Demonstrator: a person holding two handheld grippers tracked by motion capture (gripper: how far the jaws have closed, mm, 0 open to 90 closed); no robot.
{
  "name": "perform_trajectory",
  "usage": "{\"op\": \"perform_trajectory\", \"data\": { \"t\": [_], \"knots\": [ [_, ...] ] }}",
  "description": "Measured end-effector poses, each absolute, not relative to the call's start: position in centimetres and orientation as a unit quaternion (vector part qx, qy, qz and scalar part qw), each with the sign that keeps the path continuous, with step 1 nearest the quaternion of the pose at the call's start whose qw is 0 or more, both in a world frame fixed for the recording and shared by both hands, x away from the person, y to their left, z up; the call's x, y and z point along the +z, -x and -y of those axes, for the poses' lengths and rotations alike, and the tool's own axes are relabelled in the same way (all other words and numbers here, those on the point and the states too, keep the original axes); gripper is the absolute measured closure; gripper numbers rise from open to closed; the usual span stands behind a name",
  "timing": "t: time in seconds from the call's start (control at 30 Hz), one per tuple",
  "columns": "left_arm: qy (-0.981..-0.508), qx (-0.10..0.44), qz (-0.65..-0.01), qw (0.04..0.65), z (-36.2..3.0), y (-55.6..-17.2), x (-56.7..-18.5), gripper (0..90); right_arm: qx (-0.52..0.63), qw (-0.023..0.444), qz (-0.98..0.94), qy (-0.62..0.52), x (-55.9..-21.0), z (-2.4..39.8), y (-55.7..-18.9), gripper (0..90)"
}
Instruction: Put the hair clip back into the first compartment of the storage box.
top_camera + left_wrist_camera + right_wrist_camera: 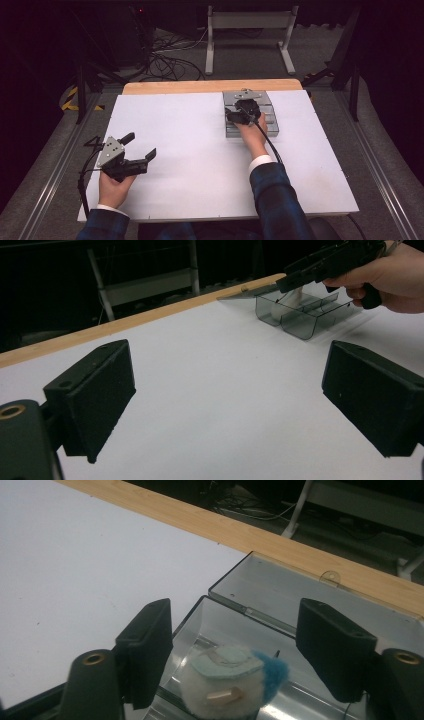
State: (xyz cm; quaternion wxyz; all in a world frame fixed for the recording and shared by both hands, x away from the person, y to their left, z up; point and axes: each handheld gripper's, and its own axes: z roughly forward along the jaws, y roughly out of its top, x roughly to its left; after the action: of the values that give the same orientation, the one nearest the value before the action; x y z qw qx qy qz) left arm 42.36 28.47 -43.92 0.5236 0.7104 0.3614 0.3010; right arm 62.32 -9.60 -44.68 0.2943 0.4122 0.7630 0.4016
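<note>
A clear, smoky plastic compartment box (270,117) sits at the table's (190,150) far side beside its wooden edge. The right gripper (240,117) hangs above it, jaws spread, over a fuzzy white ball (227,685) with a blue tuft inside. The left gripper (141,146) rests near the left edge, jaws wide apart.

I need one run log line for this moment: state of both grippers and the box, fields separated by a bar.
left gripper: open, idle above table | right gripper: open over clear box | box: lid open | inside: small fluffy white-blue toy between jaws, not gripped
</note>
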Motion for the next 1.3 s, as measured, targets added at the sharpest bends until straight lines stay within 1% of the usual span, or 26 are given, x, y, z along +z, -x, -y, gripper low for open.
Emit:
{"op": "perform_trajectory", "data": {
  "t": [0.23, 0.3, 0.47, 0.67, 1.3],
  "knots": [
    [-0.71, 0.301, -0.361, 0.524, -28.5, -42.3, -43.9, 7.3, 0.419, 0.295, -0.753, -0.413, -44.4, 10.4, -62.1, 22.1],
    [-0.71, 0.3, -0.362, 0.524, -28.5, -42.4, -43.9, 7.3, 0.42, 0.294, -0.753, -0.413, -44.4, 10.5, -62.1, 21.3],
    [-0.711, 0.301, -0.36, 0.524, -28.5, -42.3, -43.9, 7.3, 0.425, 0.286, -0.752, -0.415, -44.5, 11.0, -61.9, 15.8],
    [-0.708, 0.308, -0.362, 0.523, -28.6, -42.3, -43.8, 7.2, 0.427, 0.286, -0.753, -0.412, -44.7, 11.3, -61.6, 12.7],
    [-0.709, 0.302, -0.362, 0.524, -28.4, -42.5, -44.0, 7.2, 0.458, 0.281, -0.739, -0.406, -44.0, 12.4, -60.3, 2.9]
  ]
}}
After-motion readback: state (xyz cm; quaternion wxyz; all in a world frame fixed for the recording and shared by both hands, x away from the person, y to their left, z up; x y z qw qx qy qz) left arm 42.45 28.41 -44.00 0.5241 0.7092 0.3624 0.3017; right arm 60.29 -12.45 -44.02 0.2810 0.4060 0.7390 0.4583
